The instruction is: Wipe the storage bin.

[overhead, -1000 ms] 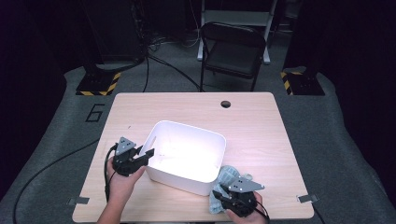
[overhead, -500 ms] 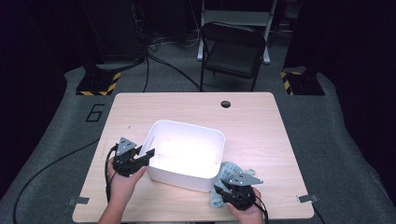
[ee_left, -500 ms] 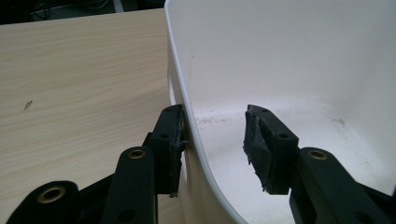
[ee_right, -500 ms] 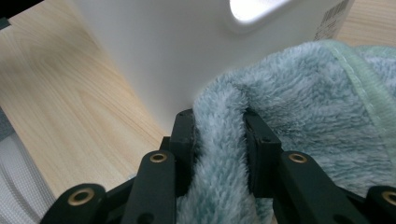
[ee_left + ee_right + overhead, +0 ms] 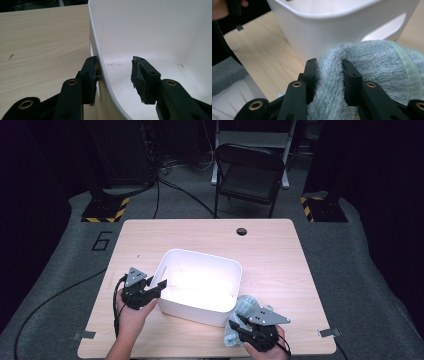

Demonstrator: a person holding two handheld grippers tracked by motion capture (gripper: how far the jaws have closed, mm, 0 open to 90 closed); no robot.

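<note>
Now right tongs [image 5: 329, 66] pinch fluffy pale-green towel [image 5: 372, 65] beside smooth white tub [image 5: 332, 27].

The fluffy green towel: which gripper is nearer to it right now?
Right. The right gripper is clamped on the towel beside the white bin. The left gripper is across the bin, its jaws astride the bin's rim.

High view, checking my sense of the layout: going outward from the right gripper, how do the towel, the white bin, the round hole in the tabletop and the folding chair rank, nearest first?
From the right gripper:
1. Towel, pinched between its fingers at the table's near edge.
2. White bin, just beyond, mid-table.
3. Round hole, near the table's far edge.
4. Folding chair, on the floor behind the table.
</note>
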